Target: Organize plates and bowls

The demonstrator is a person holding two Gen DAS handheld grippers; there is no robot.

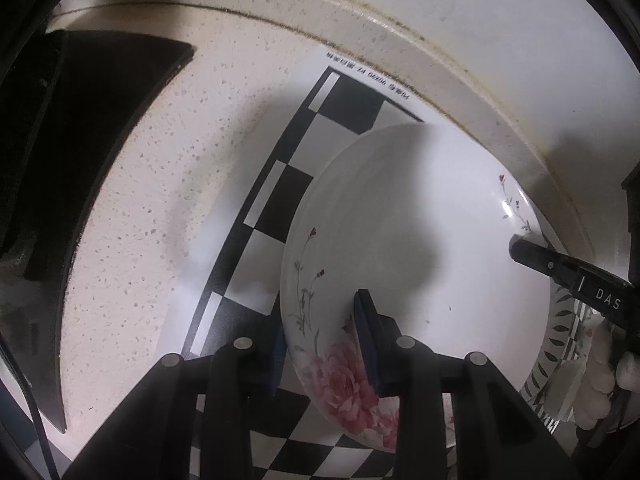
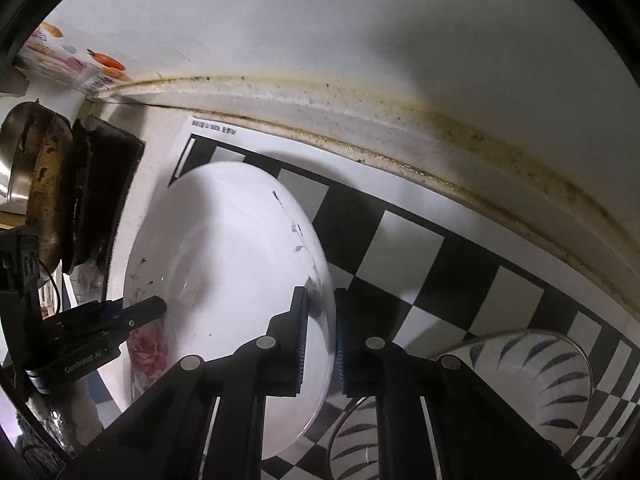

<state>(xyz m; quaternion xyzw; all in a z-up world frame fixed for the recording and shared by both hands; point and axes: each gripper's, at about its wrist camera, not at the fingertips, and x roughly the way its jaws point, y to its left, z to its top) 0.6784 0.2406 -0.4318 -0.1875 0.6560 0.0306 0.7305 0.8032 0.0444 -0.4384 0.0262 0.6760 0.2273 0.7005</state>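
A white plate with pink flowers (image 1: 420,240) is held tilted above the checkered mat (image 1: 280,184). My left gripper (image 1: 320,340) is shut on its near rim by the pink rose. My right gripper (image 2: 320,344) is shut on the opposite rim of the same plate (image 2: 232,264). The right gripper's finger also shows in the left wrist view (image 1: 560,264), and the left gripper's finger shows in the right wrist view (image 2: 136,314). A bowl with a dark leaf pattern (image 2: 540,384) sits under and beside the plate; its rim shows in the left wrist view (image 1: 560,328).
The speckled counter (image 1: 140,200) ends at a stained backsplash ledge (image 2: 400,128) and a white wall. A black stove edge (image 1: 80,120) lies to the left. A metal pot (image 2: 28,152) sits on the stove (image 2: 104,184). A gloved hand (image 1: 600,380) holds the right gripper.
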